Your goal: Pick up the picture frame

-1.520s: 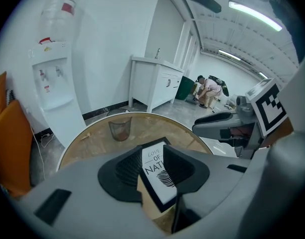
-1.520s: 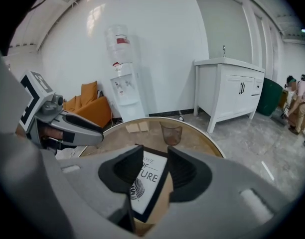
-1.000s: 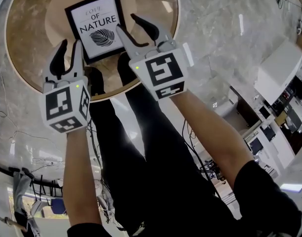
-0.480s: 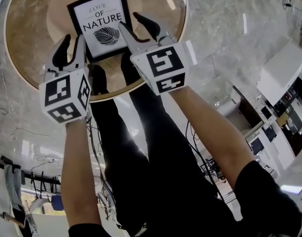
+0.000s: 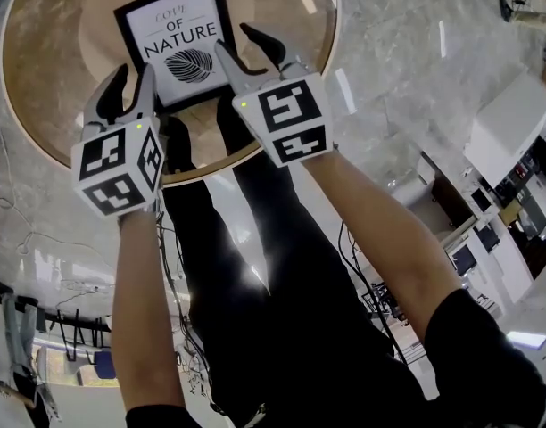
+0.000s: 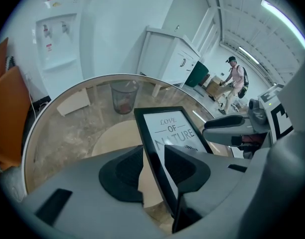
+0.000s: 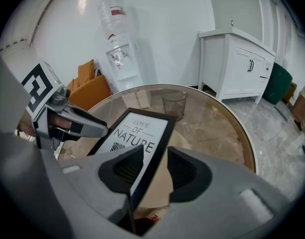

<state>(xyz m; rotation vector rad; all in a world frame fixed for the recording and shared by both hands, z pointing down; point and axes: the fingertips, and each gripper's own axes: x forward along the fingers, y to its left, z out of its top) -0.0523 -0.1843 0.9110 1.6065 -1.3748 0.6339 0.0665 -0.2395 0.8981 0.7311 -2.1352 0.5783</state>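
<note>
A black picture frame with a white print of a leaf lies on the round glass table. My left gripper straddles the frame's left edge. In the left gripper view that edge runs between the jaws of my left gripper with a gap beside it; the jaws have just been opening. My right gripper straddles the right edge. The right gripper view shows the frame passing between the open jaws of the right gripper, not pressed.
Under the glass show a waste bin, a pale round base and the person's dark legs. A white cabinet, a water dispenser and orange seats stand around. A person walks far off.
Both grippers have come down closer to the frame, each over one side edge. The left jaws stand slightly wider than before.
</note>
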